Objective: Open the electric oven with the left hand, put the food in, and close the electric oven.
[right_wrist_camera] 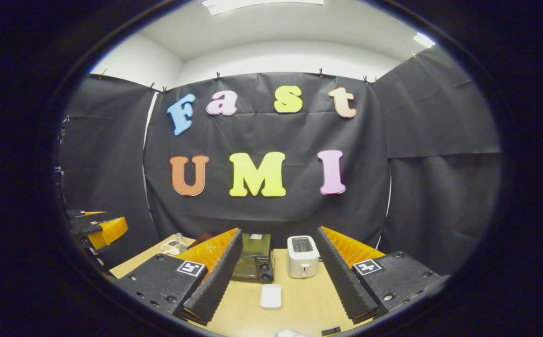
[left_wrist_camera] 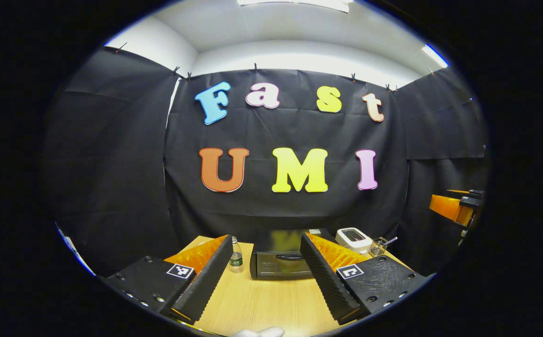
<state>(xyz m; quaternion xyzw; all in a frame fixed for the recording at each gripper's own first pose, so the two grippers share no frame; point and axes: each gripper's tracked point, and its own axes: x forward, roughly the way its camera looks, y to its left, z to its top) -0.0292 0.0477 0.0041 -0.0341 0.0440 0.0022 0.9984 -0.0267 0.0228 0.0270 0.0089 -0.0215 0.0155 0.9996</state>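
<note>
- From the left gripper view, the left gripper hangs above the wooden surface with its jaws spread wide and nothing between them.
- The electric oven sits straight ahead at the far edge of the surface, framed between the two fingers, its door closed and its dark handle facing the gripper.
- A small water bottle stands just to the left of the oven; a white toaster and a wire basket stand to its right.
- In the right gripper view, the right gripper is likewise held above the surface, jaws wide apart and holding nothing.
- Between its fingers I can see the toaster and, nearer, a small white flat object lying on the wood.
- The oven shows there partly behind the left-hand finger, beside the toaster.
- At the left edge of that view the other gripper shows, orange and black.
</note>
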